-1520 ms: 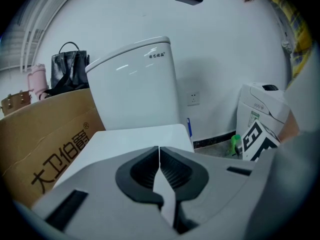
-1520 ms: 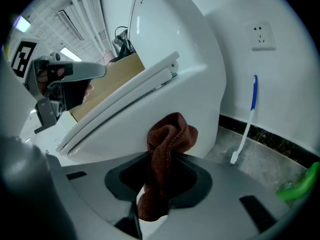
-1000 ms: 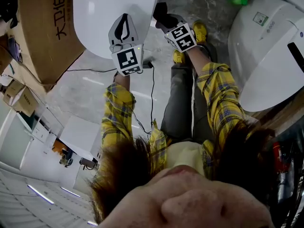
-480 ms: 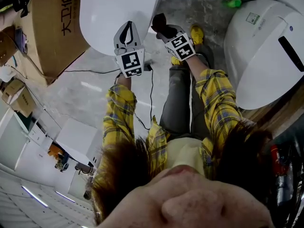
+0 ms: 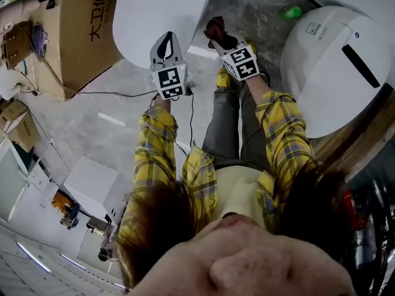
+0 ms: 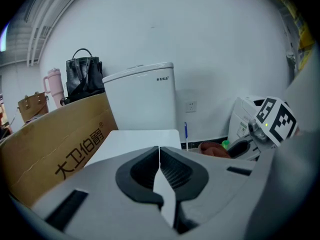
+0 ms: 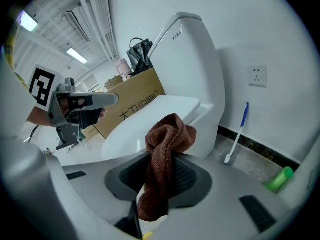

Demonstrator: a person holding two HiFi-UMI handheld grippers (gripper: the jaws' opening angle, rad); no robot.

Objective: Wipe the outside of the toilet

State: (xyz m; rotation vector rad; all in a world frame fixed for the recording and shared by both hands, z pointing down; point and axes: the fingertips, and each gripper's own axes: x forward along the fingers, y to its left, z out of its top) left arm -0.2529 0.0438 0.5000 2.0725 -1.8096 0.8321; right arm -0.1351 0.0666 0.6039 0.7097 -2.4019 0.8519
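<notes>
A white toilet [image 5: 157,11] with its lid down stands ahead of me; its seat [image 7: 150,121] and tank [image 7: 187,59] fill the right gripper view, and the tank [image 6: 142,96] shows again in the left gripper view. My right gripper [image 5: 217,32] is shut on a brown cloth [image 7: 165,159], held just off the bowl's right side. My left gripper [image 5: 165,47] hovers at the lid's front edge, jaws shut with nothing between them [image 6: 159,171].
A cardboard box [image 5: 74,36] stands left of the toilet, a second white toilet [image 5: 336,66] on the right. A toilet brush [image 7: 237,134] leans on the wall, next to a green bottle [image 7: 277,179]. A black cable [image 5: 123,92] crosses the floor.
Both grippers shifted slightly right and up in the head view as the head view panned. The right gripper keeps the cloth. The left jaws stay shut.
</notes>
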